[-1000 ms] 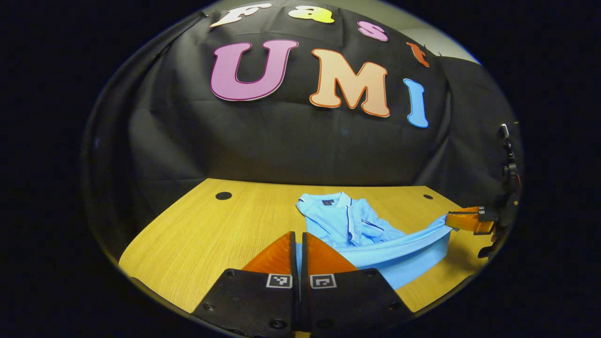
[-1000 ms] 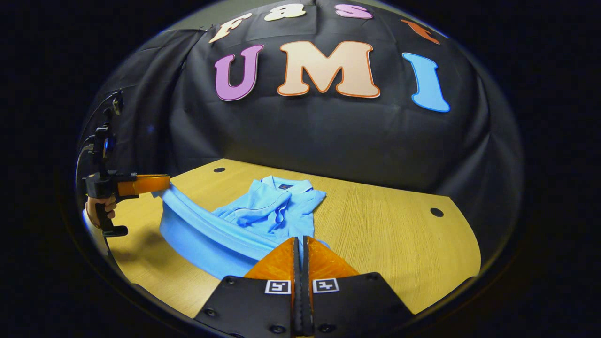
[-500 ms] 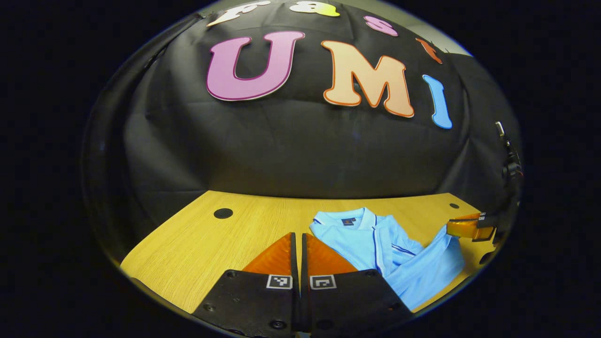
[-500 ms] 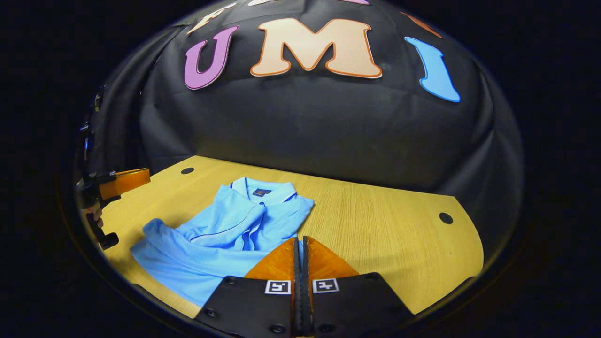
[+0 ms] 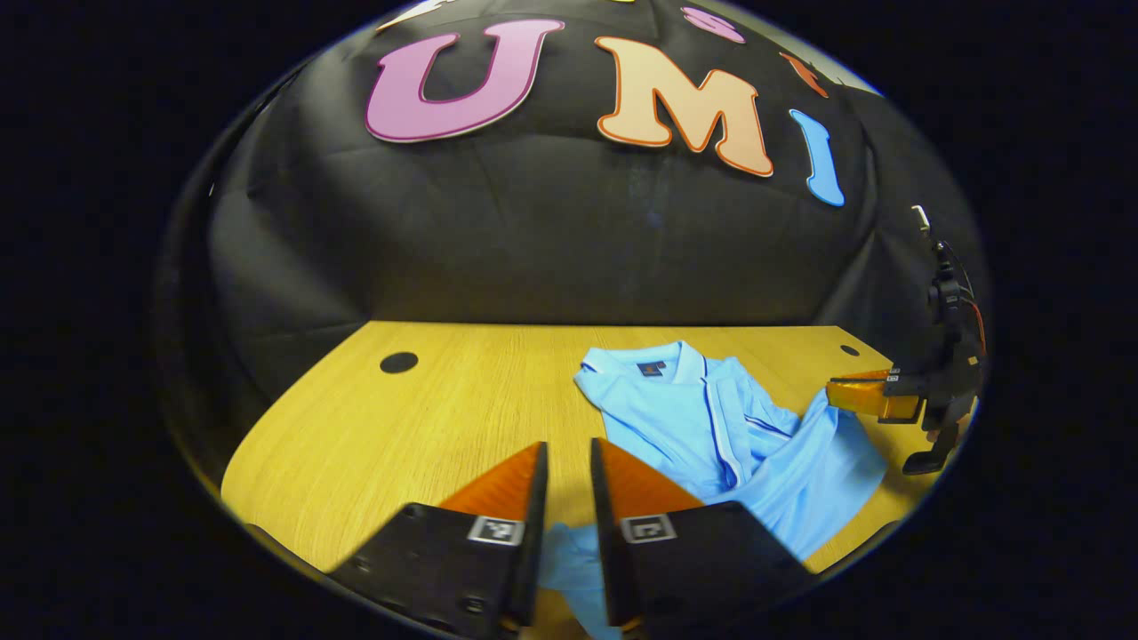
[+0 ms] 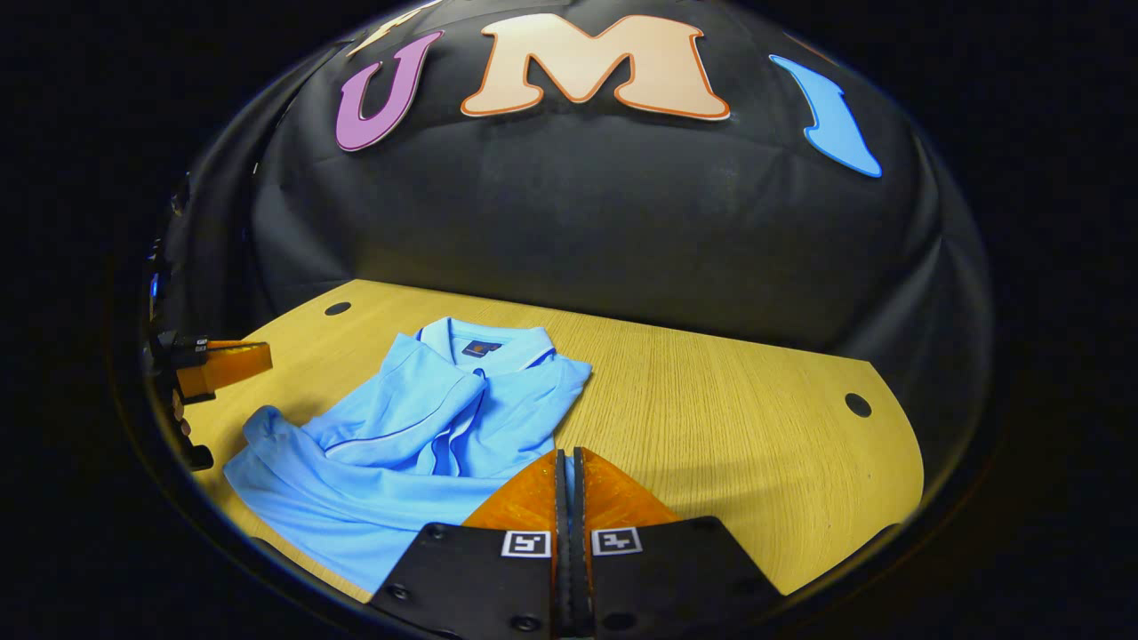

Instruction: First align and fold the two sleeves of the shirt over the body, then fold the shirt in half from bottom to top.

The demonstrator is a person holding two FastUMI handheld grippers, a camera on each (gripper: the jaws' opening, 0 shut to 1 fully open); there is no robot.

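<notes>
A light blue polo shirt (image 5: 711, 427) lies on the wooden table (image 5: 400, 436), collar at the far end, sleeves folded over the body. In the left gripper view my left gripper (image 5: 569, 453) stands open, with a bit of blue cloth lying loose below the gap. In the right gripper view the shirt (image 6: 427, 418) is rumpled, its lower part doubled up toward the collar. My right gripper (image 6: 567, 458) is shut on the shirt's near edge. The left gripper (image 6: 233, 360) hovers apart from the shirt's left corner. The right gripper (image 5: 845, 394) shows at the shirt's right corner.
The table (image 6: 729, 427) has bare wood to the right of the shirt and a round cable hole (image 6: 858, 404) near its far right corner. Another hole (image 5: 398, 362) sits at the far left. The black cloth wall closes off the back.
Both grippers carried the shirt's bottom edge forward toward the collar and lowered it. The left gripper has opened and let the cloth drop; the right gripper stays shut.
</notes>
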